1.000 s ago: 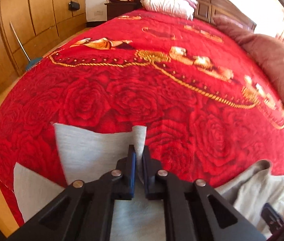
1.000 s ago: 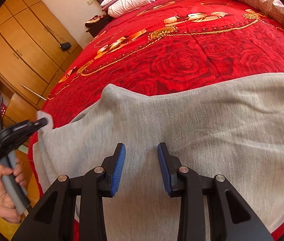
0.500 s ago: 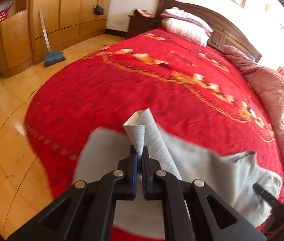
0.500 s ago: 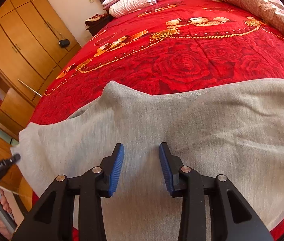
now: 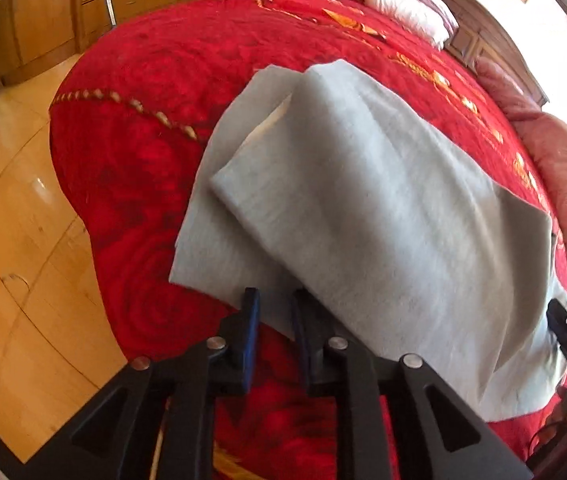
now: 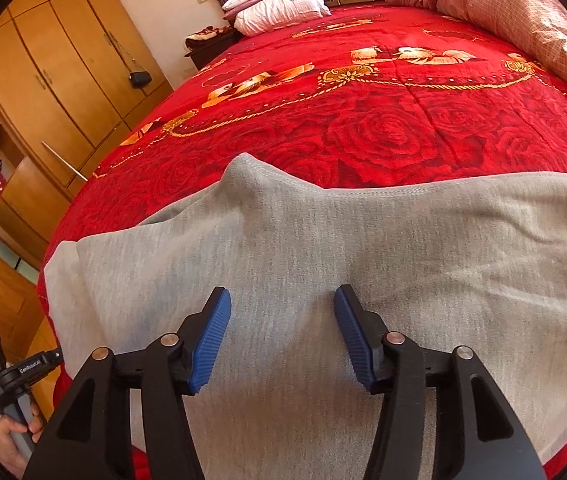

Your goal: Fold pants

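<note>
1. Left edge of the red rose-patterned quilted bedspread: the bed corner drops to the glossy wooden floor. The grey knit pants lie on the bedspread near this corner, one leg folded over the other, and the lower layer's hem reaches almost to the edge. Risk: any tug toward the floor side would likely drag the hem off the bedspread

2. Left gripper, black with blue pads: its jaws are opening, a narrow gap between them, tips at the near hem of the pants. No cloth is visibly pinched. Risk: if a pad snags the knit as it parts, the upper leg could lift with it and the fold skew

3. Upper leg on the bedspread: it sits askew, leaving a strip of the lower leg uncovered on the floor side. Risk: a further fold made now would probably lock in the misalignment and give an uneven stack

4. Right gripper, toward the pillow side of the bedspread: its jaws are opening, spread about half wide above the waist region of the pants, nothing between the pads. Risk: with neither gripper clamping, the slack ridge at the waistband stays unflattened and may crease
</note>
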Demonstrator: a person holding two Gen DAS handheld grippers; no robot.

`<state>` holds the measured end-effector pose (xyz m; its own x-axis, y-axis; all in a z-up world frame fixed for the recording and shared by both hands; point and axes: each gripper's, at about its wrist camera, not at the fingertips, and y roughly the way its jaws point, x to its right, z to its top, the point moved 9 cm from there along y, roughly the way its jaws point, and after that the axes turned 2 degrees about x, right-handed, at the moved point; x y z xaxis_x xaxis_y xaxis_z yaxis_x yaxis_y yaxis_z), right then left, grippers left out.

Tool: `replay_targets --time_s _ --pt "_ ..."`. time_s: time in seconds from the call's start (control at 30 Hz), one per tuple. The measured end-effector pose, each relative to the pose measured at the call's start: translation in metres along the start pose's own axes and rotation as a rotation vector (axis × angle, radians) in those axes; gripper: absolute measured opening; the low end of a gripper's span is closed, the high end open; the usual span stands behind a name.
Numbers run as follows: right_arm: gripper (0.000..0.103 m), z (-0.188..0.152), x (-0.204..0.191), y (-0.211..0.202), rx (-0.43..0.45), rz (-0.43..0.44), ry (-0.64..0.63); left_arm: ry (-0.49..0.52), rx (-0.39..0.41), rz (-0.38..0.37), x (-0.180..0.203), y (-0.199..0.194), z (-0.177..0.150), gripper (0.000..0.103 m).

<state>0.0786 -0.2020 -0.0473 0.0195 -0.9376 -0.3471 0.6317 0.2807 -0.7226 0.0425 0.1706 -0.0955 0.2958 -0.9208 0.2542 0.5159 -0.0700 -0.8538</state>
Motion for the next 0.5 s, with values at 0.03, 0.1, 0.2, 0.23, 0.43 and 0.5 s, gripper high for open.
replay_targets --time_s 0.03,0.1,0.2,0.23,0.43,0.5 --pt "0.056 0.000 0.000 -0.001 0.002 0.001 0.000 -0.010 0.010 -0.002 -0.001 -0.001 -0.001 0.019" --pt "0.056 0.000 0.000 -0.001 0.008 0.005 0.003 -0.033 0.015 -0.012 -0.003 -0.001 -0.003 0.024" --pt "0.056 -0.001 0.000 -0.001 0.016 0.012 0.004 -0.067 0.017 0.018 -0.014 0.000 -0.006 0.049" --pt "0.056 -0.001 0.000 -0.001 0.017 0.014 0.004 -0.080 0.018 0.028 -0.017 0.000 -0.007 0.057" --pt "0.056 -0.002 0.002 -0.003 0.025 0.026 0.014 -0.122 0.025 0.028 -0.025 0.001 -0.012 0.065" --pt "0.056 -0.002 0.001 -0.003 0.026 0.027 0.015 -0.117 0.026 0.046 -0.026 0.000 -0.013 0.069"
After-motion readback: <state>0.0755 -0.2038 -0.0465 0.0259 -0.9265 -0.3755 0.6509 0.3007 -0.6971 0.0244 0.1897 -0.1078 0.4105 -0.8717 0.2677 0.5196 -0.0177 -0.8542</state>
